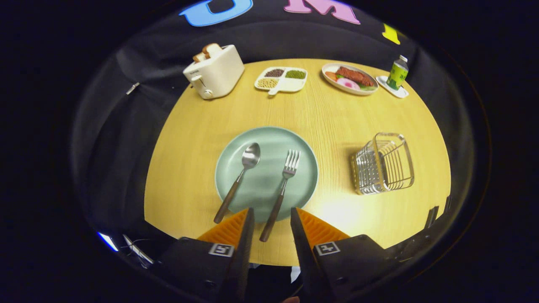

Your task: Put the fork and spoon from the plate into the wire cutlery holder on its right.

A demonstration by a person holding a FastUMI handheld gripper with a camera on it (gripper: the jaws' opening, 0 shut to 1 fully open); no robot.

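Now fork (282, 191) handle between spread jaws of gripper (271, 214), untouched, on plate (266, 139).

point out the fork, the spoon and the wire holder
fork (283, 193): gripper view, on its neck below the tines
spoon (250, 155): gripper view, on its bowl
wire holder (384, 165): gripper view, on its wire side

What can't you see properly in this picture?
- Fork: in the gripper view, whether the open gripper touches its handle end between the fingers is unclear.
- Bottle: label too small.
- Toaster: far side faces away.
- Wire cutlery holder: its inside is blurred by glare.
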